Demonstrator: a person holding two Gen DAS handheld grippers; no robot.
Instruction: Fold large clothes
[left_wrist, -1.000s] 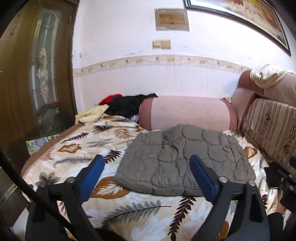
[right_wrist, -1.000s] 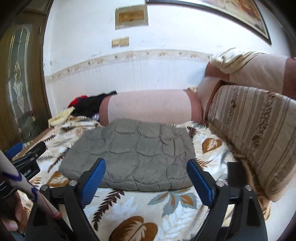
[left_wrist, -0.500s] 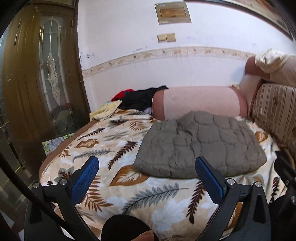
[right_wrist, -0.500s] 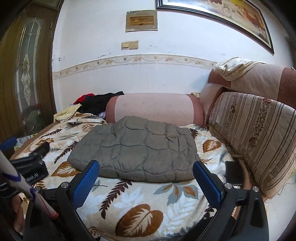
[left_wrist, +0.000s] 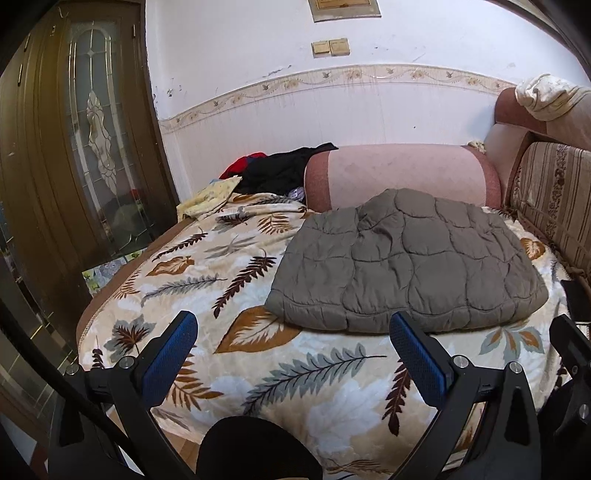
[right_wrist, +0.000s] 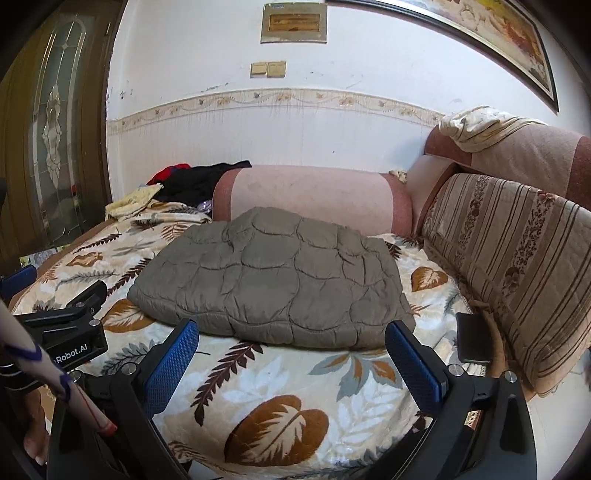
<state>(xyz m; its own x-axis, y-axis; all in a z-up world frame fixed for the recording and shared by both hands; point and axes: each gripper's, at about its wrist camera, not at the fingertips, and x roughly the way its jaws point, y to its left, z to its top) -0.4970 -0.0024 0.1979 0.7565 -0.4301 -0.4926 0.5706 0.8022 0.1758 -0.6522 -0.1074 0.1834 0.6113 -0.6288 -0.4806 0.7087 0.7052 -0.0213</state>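
So far off to the left of the left gripper (left_wrist: 291, 336) there's a dark wooden door (left_wrist: 74, 147) with a fancy glass panel, then a little pile of clothes (left_wrist: 273, 171) in black, red and yellow sitting at the far end of the bed. The left gripper itself has its blue fingers (left_wrist: 170, 354) spread wide with nothing between them, hanging over the near edge of the leaf-print blanket (left_wrist: 221, 280). The grey quilted garment (left_wrist: 406, 266) is already folded into a puffy rectangle, lying flat on the blanket ahead of this gripper and a bit to its right, not touching it. Behind that is a pink bolster (left_wrist: 399, 173) against the wall. In the right wrist view the right gripper (right_wrist: 290, 343) is wide apart too and holds nothing, and the garment (right_wrist: 273, 280) sits straight ahead of it, just past the fingertips. To its right there's a small black device (right_wrist: 474, 338) on the blanket, next to a striped cushion (right_wrist: 517, 266).
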